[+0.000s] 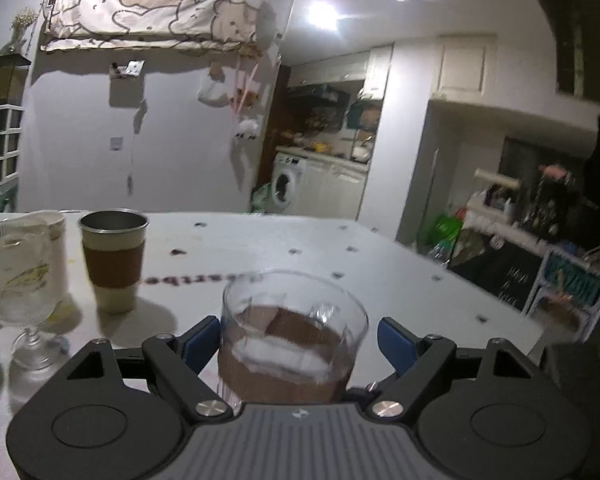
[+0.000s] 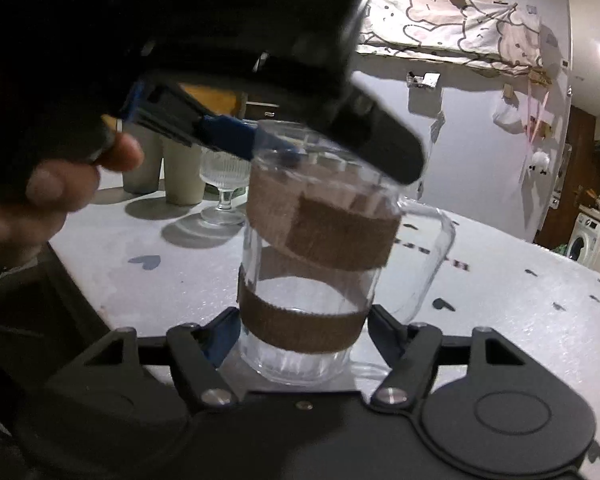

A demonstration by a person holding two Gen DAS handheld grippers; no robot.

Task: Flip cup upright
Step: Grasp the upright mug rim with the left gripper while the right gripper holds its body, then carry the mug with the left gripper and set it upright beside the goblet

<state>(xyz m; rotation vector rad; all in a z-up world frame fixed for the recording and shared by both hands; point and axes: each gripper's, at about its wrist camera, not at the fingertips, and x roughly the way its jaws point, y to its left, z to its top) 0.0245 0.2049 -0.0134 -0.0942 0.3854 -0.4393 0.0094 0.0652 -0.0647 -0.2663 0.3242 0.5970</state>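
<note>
Glass cup [image 2: 306, 264] with cork bands and side handle stands upright on white table [image 2: 500, 300], between right gripper [image 2: 300, 332] fingers. Right jaws flank lower band; contact unclear, grip state cannot tell. Left gripper [image 1: 296, 340] sits around cup rim [image 1: 296, 316]; right finger apart from glass, jaws spread. Metal tumbler [image 1: 113, 260] and stemmed glass [image 1: 22, 292] stand left of left gripper.
</note>
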